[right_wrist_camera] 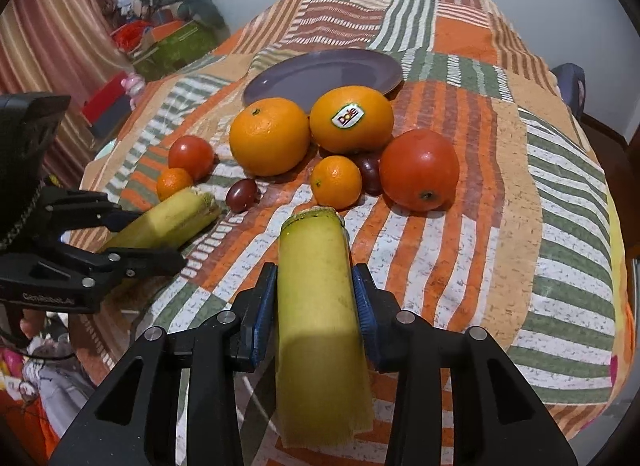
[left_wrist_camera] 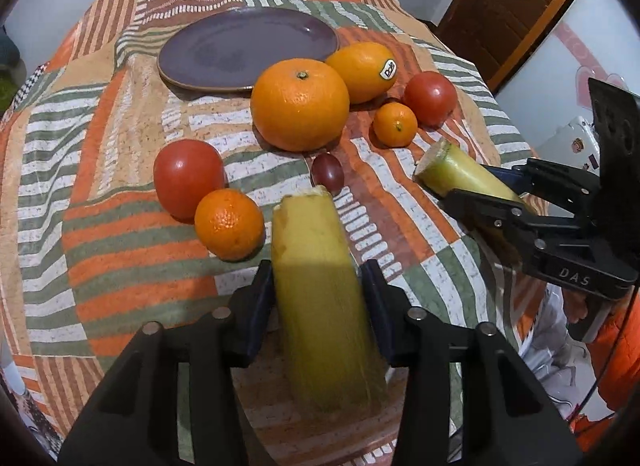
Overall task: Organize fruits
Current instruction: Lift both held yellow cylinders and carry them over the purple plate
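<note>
Left tool [left_wrist_camera: 320, 282] is clamping a yellow-green stalk piece [left_wrist_camera: 316, 266] between its blue pads, lower centre of the left wrist view; right tool [right_wrist_camera: 316, 286] is gripping a second stalk piece [right_wrist_camera: 316, 278] the same way, lower centre of the right wrist view. Both pieces are sitting lifted off the worktop [right_wrist_camera: 560, 225], cut ends pointing toward the fruit.

Step in hand, as judged: carrying both pieces toward a sorted place, probably the purple plate [left_wrist_camera: 248, 49], which is lying bare at upper centre.

Next move is calling for clearance over the fruit cluster standing between tools and plate: big orange [left_wrist_camera: 300, 103], labelled orange [left_wrist_camera: 362, 71], two small mandarins [left_wrist_camera: 229, 223] [left_wrist_camera: 395, 124], two tomatoes [left_wrist_camera: 188, 177] [left_wrist_camera: 430, 97], and a dark grape [left_wrist_camera: 327, 171] just ahead of the left piece. A second grape [right_wrist_camera: 369, 171] is wedging between mandarin and tomato in the right wrist view.

Risk: round fruit rolling if nudged.
</note>
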`<state>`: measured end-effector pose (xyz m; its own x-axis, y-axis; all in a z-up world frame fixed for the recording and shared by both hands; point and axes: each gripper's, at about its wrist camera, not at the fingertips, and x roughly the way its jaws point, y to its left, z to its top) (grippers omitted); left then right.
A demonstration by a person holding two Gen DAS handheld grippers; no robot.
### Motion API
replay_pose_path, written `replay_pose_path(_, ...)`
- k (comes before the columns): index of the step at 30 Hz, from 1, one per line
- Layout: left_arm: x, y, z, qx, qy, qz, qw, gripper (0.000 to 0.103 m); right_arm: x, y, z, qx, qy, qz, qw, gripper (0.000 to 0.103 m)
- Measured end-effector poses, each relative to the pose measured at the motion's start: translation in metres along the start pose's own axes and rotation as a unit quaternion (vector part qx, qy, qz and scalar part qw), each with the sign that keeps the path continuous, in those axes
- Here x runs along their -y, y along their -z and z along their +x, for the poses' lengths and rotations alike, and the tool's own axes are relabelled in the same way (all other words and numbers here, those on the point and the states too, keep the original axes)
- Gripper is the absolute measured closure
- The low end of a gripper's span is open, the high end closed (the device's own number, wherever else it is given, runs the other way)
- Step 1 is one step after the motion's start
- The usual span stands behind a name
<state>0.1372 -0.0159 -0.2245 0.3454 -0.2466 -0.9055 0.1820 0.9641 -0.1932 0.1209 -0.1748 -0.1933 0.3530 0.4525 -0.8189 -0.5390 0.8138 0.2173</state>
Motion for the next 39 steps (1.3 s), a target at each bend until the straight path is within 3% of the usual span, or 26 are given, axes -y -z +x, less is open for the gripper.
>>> replay_pose_path(6, 0.007, 0.000, -0.015, 0.020, 0.001, 0.012, 0.9997, 0.063, -0.003, -0.009, -0.023, 0.045, 0.007, 0.001, 0.999, 0.070)
replay_pose_path(19, 0.003, -0.033, -0.089, 0.138, 0.018, 0.005, 0.9902, 0.065, -0.016, -0.053, -0.066, 0.140, 0.013, -0.008, 0.990, 0.072)
replay_pose_path(27, -0.019, -0.058, -0.108, 0.182, 0.002, -0.016, 0.9832, 0.065, -0.016, -0.080, -0.068, 0.160, 0.015, -0.014, 0.987, 0.072)
replay_pose_path(39, -0.049, -0.093, -0.098, 0.197, -0.025, -0.025, 0.9798, 0.065, -0.013, -0.116, -0.043, 0.152, 0.007, -0.018, 0.988, 0.072)
